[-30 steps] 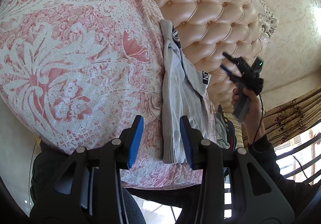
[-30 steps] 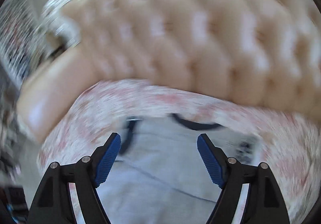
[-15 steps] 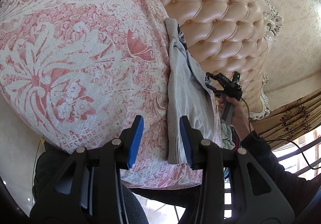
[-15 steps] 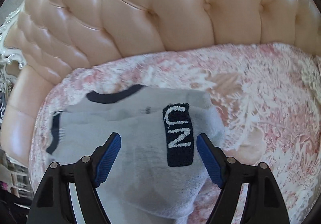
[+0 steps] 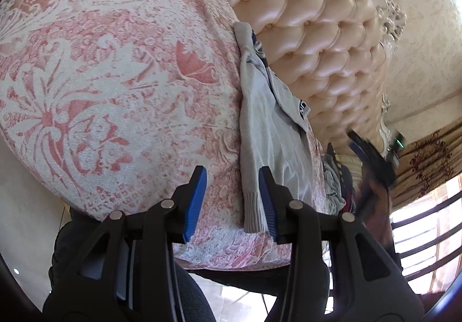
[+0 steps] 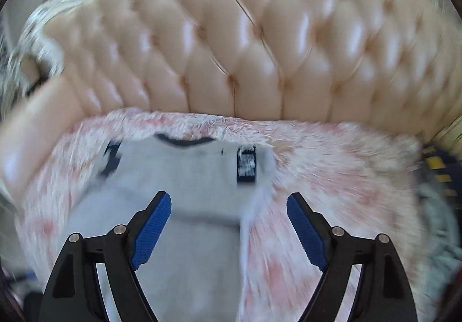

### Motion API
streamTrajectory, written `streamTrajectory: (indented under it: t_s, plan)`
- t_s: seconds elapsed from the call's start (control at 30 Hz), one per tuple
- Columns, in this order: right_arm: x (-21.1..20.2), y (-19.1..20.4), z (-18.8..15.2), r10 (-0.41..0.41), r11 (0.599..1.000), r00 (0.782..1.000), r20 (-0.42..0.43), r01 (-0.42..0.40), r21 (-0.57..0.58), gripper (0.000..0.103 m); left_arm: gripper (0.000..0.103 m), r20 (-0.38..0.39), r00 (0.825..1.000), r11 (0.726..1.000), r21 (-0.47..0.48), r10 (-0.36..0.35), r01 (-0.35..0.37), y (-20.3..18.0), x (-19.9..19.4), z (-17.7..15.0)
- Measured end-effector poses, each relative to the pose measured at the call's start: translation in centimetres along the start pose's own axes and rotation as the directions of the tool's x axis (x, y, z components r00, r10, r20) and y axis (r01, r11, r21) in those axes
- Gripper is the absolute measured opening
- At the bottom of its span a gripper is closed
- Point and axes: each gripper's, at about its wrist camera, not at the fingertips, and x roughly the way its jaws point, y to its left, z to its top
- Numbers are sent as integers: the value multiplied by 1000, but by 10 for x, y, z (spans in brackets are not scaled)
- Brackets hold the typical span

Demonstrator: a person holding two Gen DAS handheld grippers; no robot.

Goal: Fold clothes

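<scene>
A grey knit sweater [image 5: 274, 134] with a dark collar and a black label [image 5: 301, 108] lies on the pink floral bedcover [image 5: 115, 76], along the headboard. My left gripper [image 5: 232, 177] hovers over its ribbed hem. Its jaws are opening, and the hem's edge shows beside the right pad, unpinched. My right gripper [image 5: 372, 160] is a blur off the bed's far side, held by a hand. In the blurred right wrist view the right gripper [image 6: 228, 200] is over the sweater [image 6: 187, 177], short of the label [image 6: 246, 161]. Its jaws are opening with nothing gripped.
A tufted peach headboard [image 5: 317, 33] rises behind the bed [image 6: 231, 47]. A heap of other clothes [image 5: 335, 183] lies beyond the bed's edge [image 6: 439, 192]. Curtains and a barred window [image 5: 427, 206] are at the right. A person's dark-clad legs are below the bed's front edge.
The right gripper has drawn back from the sweater's shoulder and label, and now shows blurred past the bed's edge. The sweater looks smaller in its view. The left gripper has stayed put.
</scene>
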Motion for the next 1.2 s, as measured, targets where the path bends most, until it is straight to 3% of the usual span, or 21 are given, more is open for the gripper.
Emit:
streamTrajectory:
  t_s: [0.07,0.17,0.27,0.33,0.43,0.53,0.6,0.67,0.77,0.93,1.07,1.2]
  plan:
    - [-45,18,-31,-59,998,998,39,60,-31,85,50,2,1000,1000,8,5,-5,-2,-1,-2]
    - [-103,33,-82,-72,997,996,45,71,28,85,61,25,999,999,14,45,-46,-7,-9,-8]
    - [-144,34,-131,0,991,1000,25,-3,132,87,63,60,995,997,12,80,-80,-14,-23,-17]
    - [-152,35,-151,-4,991,1000,-20,7,137,87,69,84,994,997,-8,77,-77,-20,-34,-29]
    - [-161,34,-172,6,990,999,-41,-1,142,87,73,20,999,999,1,39,-39,-32,-36,-45]
    - [-169,20,-184,112,970,993,-33,-102,220,87,67,-45,999,1000,7,-11,11,-44,-37,-57]
    - [-166,12,-191,192,948,981,-26,-179,264,87,53,-84,996,999,13,-33,34,-51,-32,-58]
    - [-162,4,-195,255,921,967,-5,-241,307,87,52,-117,993,999,26,-33,36,-55,-24,-57]
    - [-147,-3,-200,329,873,944,7,-307,379,87,51,-128,989,990,130,73,-56,-64,-7,-57]
    - [-114,-6,-207,394,827,919,-26,-342,446,87,51,-178,976,988,113,122,-103,-62,27,-52]
    - [-85,-11,-207,447,769,893,-49,-355,532,87,51,-190,966,983,90,173,-158,-58,47,-46]
    - [-68,-14,-203,446,771,891,-85,-335,541,87,42,-208,960,982,64,186,-176,-54,61,-41]
